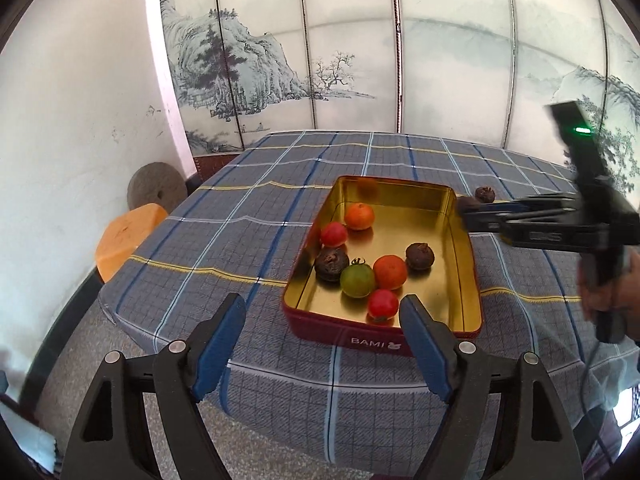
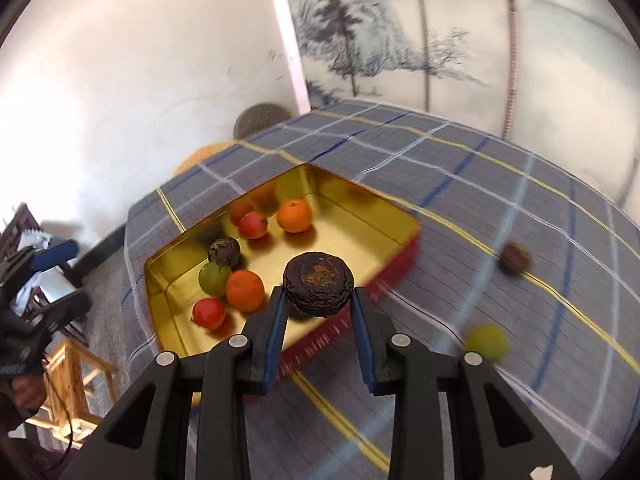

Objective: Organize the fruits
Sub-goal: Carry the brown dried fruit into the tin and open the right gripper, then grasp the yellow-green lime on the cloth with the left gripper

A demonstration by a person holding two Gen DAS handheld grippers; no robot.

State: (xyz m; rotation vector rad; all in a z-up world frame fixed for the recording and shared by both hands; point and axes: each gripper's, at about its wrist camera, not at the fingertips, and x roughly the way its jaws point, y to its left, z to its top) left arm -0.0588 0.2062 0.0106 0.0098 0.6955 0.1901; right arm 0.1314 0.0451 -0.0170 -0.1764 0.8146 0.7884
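Observation:
A tin [image 1: 466, 276], gold inside and red outside, sits on the checked tablecloth [image 1: 248, 216]. In it lie several fruits: an orange one [image 1: 359, 216], a green one [image 1: 357, 280], red ones and dark wrinkled ones. My left gripper [image 1: 324, 308] is open before the tin's near left corner and grips nothing. My right gripper [image 2: 319, 294] is shut on a dark wrinkled fruit [image 2: 319, 282], which hangs over the near edge of the tin [image 2: 168, 292]. The left wrist view shows the right gripper [image 1: 470, 216] blurred at the tin's far right rim.
Outside the tin, a dark fruit [image 2: 515, 258] and a green fruit [image 2: 486, 342] lie on the cloth to the right. A stone disc [image 1: 158, 184] and an orange stool [image 1: 128, 236] stand left of the table. A painted folding screen [image 1: 360, 60] stands behind.

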